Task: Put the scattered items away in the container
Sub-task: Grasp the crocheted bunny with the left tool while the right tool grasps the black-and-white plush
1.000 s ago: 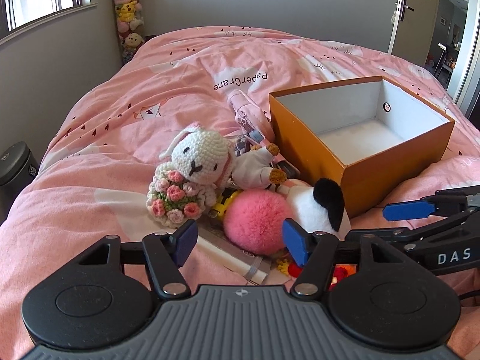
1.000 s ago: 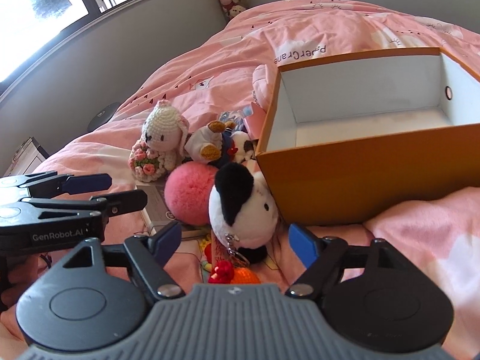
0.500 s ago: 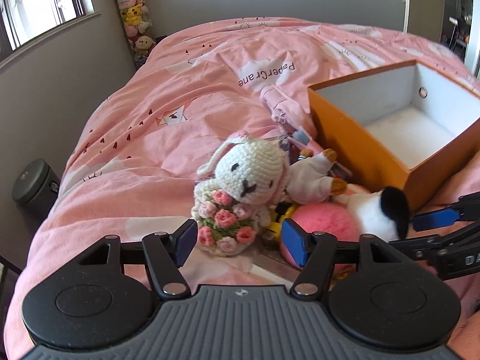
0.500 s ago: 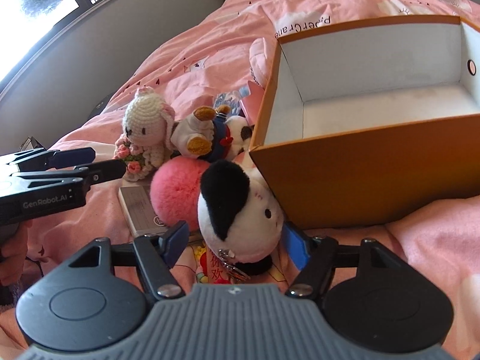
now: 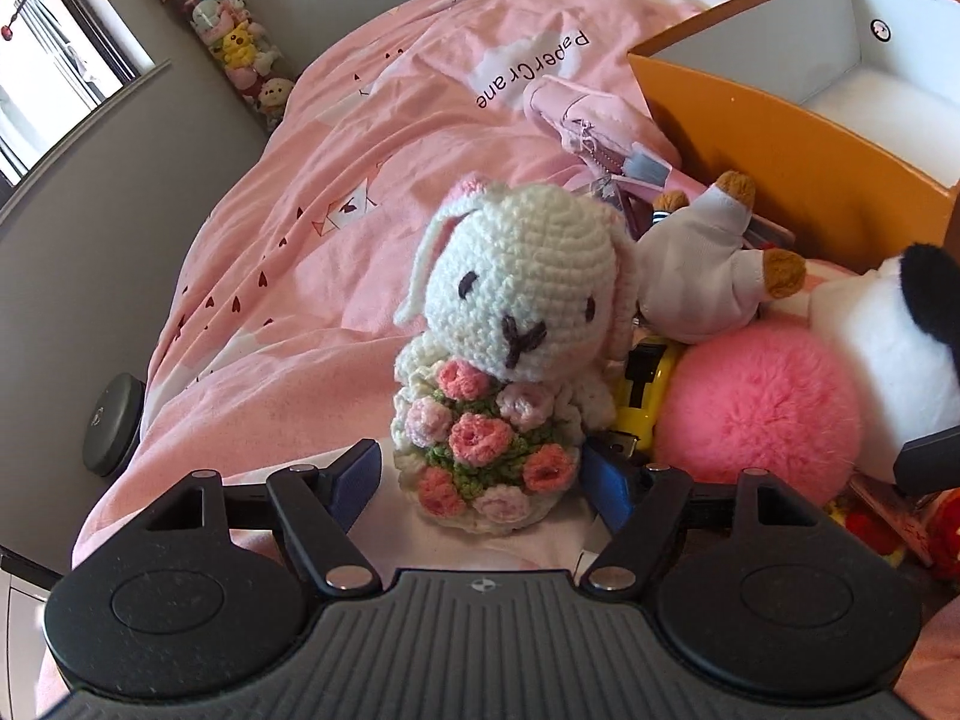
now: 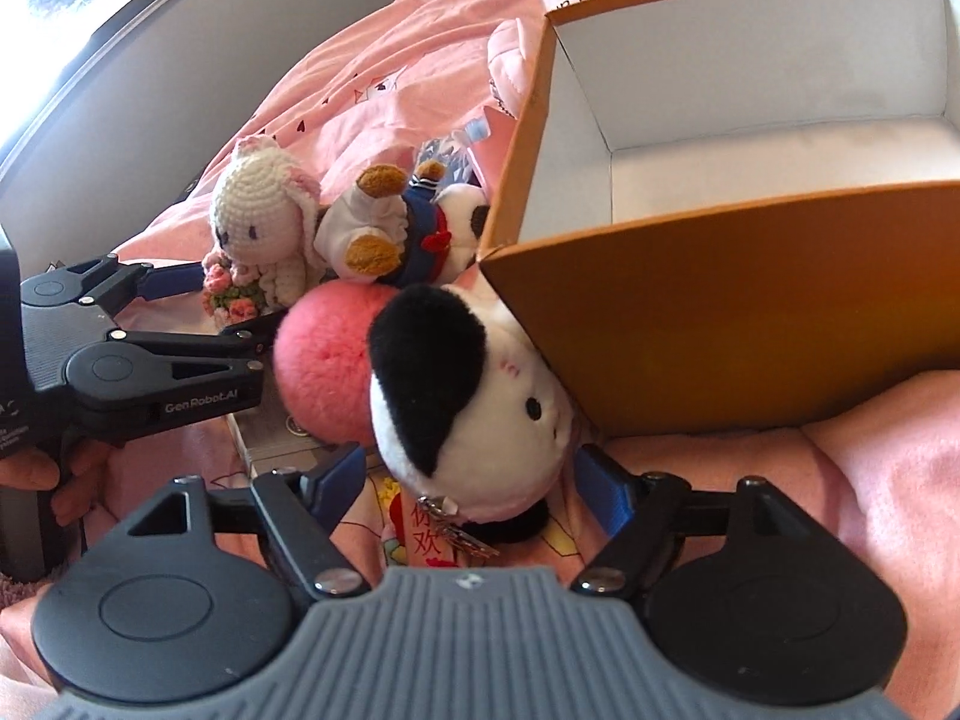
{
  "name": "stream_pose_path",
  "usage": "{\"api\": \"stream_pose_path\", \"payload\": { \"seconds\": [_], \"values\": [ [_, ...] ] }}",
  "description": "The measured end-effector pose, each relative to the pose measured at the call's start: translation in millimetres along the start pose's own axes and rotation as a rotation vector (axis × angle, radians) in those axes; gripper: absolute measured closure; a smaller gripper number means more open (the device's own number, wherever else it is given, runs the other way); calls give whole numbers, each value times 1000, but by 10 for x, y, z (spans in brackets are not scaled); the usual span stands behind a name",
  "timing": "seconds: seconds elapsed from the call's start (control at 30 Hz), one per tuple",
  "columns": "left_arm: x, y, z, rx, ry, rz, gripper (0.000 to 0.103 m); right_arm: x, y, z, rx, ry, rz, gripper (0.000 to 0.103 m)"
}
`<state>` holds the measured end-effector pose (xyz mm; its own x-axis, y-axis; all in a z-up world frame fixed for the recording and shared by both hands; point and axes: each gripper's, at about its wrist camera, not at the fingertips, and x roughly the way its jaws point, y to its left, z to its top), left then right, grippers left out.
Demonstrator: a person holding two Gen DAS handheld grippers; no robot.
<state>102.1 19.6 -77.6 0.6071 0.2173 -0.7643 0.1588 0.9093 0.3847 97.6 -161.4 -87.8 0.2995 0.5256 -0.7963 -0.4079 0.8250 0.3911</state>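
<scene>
Both claws tilt steeply down at the bed (image 5: 312,276): the left claw (image 5: 480,483) is opening, its pads straddling the rabbit's (image 5: 516,300) flower base without pressing it, and the right claw (image 6: 471,480) is opening around the dog plush (image 6: 474,408), also ungripped. The dog leans on the near corner of the empty box (image 6: 750,312); the pompom (image 6: 327,366) sits left of the box, touching dog and rabbit, with open bedding farther left. A yellow item (image 5: 642,402) behind the rabbit is mostly hidden.
</scene>
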Motion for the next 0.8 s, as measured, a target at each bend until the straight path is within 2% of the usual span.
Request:
{"api": "stream_pose_path", "payload": {
  "seconds": [0.23,0.3,0.37,0.43,0.47,0.8],
  "values": [
    [83,-23,24,-9,-6,-7,19,69,6,15,1,6,23,24],
    [91,-11,27,-28,-8,-36,30,78,9,15,7,-1,28,24],
    [95,17,25,-50,-8,-51,36,73,10,10,11,-9,23,28],
    [78,58,13,-69,-11,-60,39,50,-13,3,20,-22,19,37],
    [69,77,11,-80,-13,-65,40,34,-22,-6,26,-26,26,37],
    [-308,218,-26,-157,-49,-90,43,-216,136,-68,-74,-93,17,40]
  ]
}}
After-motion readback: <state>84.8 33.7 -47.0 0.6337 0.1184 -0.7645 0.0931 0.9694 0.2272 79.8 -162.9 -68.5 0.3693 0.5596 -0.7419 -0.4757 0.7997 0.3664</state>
